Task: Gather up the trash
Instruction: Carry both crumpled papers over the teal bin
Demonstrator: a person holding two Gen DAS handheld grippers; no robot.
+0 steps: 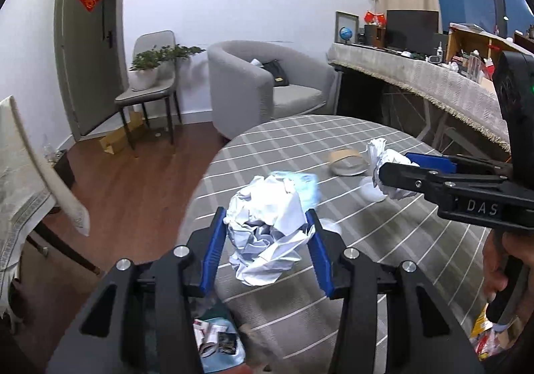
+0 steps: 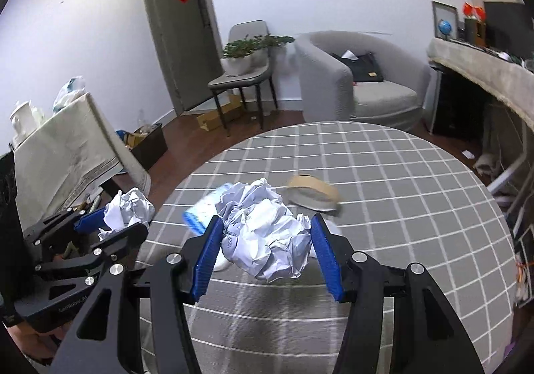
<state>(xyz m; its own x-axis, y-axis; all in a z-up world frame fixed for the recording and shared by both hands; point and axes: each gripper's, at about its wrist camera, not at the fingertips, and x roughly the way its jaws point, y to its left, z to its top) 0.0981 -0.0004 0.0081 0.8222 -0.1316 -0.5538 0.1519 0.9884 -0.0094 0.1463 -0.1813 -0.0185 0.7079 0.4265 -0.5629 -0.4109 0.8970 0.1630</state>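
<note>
In the left wrist view my left gripper (image 1: 266, 212) is shut on a crumpled white paper ball (image 1: 267, 237), held above the near left edge of the round table (image 1: 367, 240) with its grey checked cloth. My right gripper (image 1: 395, 164) comes in from the right, shut on a second paper ball (image 1: 383, 153). The right wrist view shows that gripper (image 2: 267, 219) clamping its paper ball (image 2: 267, 240) between blue pads, and the left gripper (image 2: 115, 223) at the left with its paper (image 2: 128, 207). On the table lie a flattened brown paper piece (image 2: 313, 192) and a pale blue packet (image 2: 203, 210).
A grey armchair (image 1: 267, 86), a chair with a potted plant (image 1: 147, 73) and a cloth-covered desk (image 1: 434, 80) stand beyond the table. A second covered table (image 2: 66, 147) is at the left. Below the table's near edge sits a bin with paper scraps (image 1: 217, 340).
</note>
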